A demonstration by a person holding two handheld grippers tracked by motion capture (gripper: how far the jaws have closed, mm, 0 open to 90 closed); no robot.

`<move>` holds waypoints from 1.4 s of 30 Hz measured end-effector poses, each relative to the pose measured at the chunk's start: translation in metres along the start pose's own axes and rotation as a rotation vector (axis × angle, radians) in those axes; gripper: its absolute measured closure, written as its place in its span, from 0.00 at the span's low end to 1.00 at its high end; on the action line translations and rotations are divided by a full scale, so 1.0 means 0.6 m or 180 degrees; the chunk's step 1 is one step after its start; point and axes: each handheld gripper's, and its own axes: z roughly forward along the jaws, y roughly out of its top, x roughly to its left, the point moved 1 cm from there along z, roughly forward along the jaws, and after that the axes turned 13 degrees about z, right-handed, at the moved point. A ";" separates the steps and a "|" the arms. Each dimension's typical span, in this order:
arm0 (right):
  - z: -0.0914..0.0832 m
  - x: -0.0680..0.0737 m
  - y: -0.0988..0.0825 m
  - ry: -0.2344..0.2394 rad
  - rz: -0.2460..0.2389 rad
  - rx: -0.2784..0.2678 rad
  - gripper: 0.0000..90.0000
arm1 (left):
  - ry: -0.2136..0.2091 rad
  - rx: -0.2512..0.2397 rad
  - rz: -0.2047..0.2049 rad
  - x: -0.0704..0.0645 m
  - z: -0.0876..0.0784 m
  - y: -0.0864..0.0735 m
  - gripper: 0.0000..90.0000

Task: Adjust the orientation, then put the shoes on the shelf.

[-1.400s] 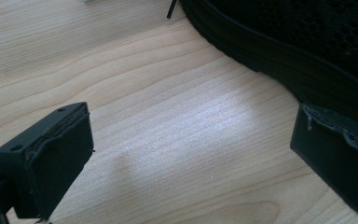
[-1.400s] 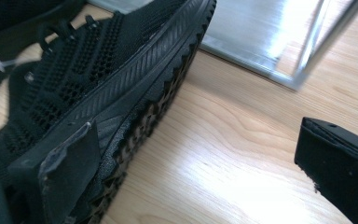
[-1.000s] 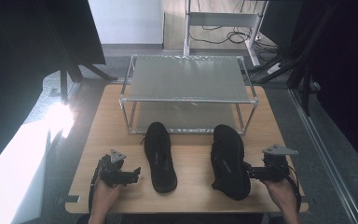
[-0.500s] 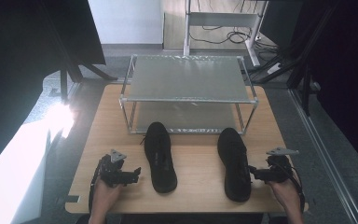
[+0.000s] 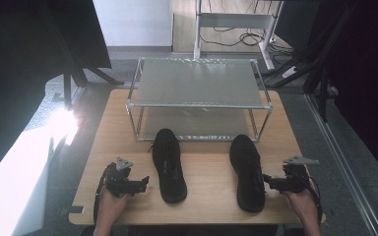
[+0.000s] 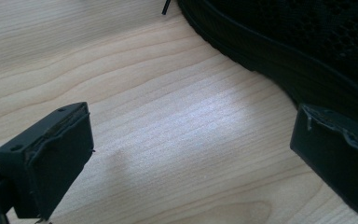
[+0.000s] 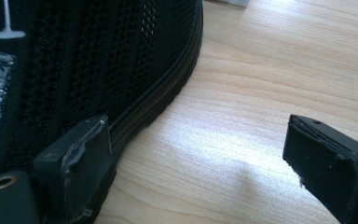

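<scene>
Two black mesh shoes lie on the wooden table [image 5: 211, 182], toes toward the rack. The left shoe [image 5: 169, 164] is just right of my left gripper [image 5: 143, 182], which rests near the front edge, open and empty. In the left gripper view, that shoe's sole [image 6: 279, 60] runs past the right pad, with bare wood between the left gripper [image 6: 196, 163] jaws. The right shoe [image 5: 246, 172] lies beside my right gripper [image 5: 267, 183]. In the right gripper view, the right gripper [image 7: 200, 168] is open; its left pad sits against the shoe's side [image 7: 74, 60], and only tabletop lies between the pads.
A two-tier metal rack [image 5: 197, 104] stands at the back of the table, just beyond the shoe toes. Bare wood separates the two shoes. A dark curtain hangs at each side, and cables lie on the floor behind.
The right shoe has shifted right and straightened, toe toward the rack. My right hand has sunk toward the front edge beside its heel. The left hand and left shoe have stayed put.
</scene>
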 end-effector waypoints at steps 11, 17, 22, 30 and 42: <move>-0.010 -0.002 0.004 0.0081 0.0171 -0.0076 0.09 | -0.0017 -0.0011 -0.0056 -0.001 -0.001 0.003 0.00; -0.021 0.003 0.008 0.0118 0.0236 -0.0199 0.09 | 0.0027 -0.0116 -0.0105 -0.005 -0.008 0.008 0.02; -0.036 0.005 0.014 0.0271 0.0396 -0.0394 0.09 | 0.0011 -0.0227 -0.0216 -0.010 -0.012 0.014 0.02; -0.036 0.023 0.011 0.0559 0.0483 -0.0492 0.10 | 0.0109 -0.0506 -0.0296 -0.033 -0.026 0.046 0.02; -0.009 0.046 0.009 0.0922 0.0611 -0.0467 0.10 | -0.0159 -0.0550 -0.0363 -0.062 0.014 0.091 0.01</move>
